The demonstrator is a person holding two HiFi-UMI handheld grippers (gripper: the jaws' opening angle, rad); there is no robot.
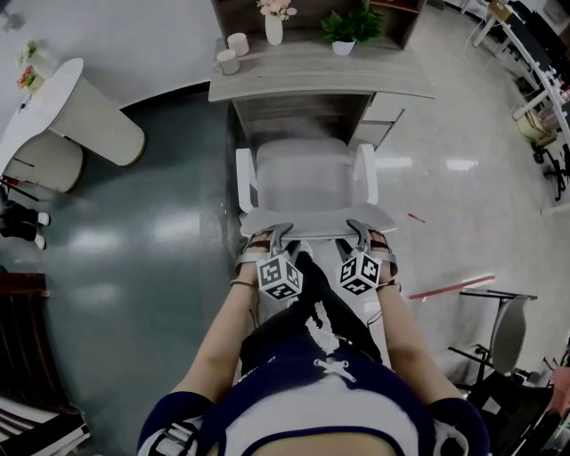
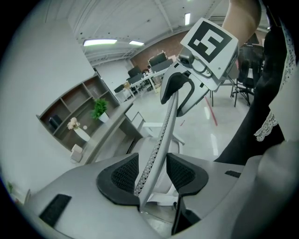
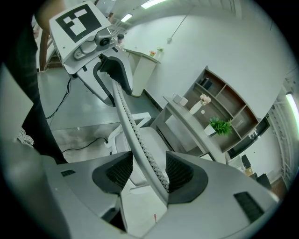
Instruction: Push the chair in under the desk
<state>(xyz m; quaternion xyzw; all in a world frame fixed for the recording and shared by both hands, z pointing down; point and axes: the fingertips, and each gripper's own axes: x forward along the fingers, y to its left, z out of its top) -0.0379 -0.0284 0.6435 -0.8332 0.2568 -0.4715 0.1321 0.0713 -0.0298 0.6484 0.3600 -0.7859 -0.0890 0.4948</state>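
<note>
A white office chair (image 1: 303,178) stands facing the grey desk (image 1: 312,76), its seat partly under the desk front. Its thin mesh backrest rim (image 1: 316,218) is nearest me. My left gripper (image 1: 278,239) sits over the rim's left part and my right gripper (image 1: 358,233) over its right part. In the left gripper view the rim (image 2: 161,140) runs up between the spread pads of the left gripper (image 2: 152,170), with gaps showing. In the right gripper view the rim (image 3: 131,126) likewise passes between the open right gripper (image 3: 145,170), close to its right pad.
On the desk stand a flower vase (image 1: 274,27), a potted plant (image 1: 347,31) and two cups (image 1: 233,52). A white rounded table (image 1: 62,107) is at far left. Another chair (image 1: 503,329) and red floor tape (image 1: 450,287) lie to the right. A cable (image 3: 70,107) runs across the floor.
</note>
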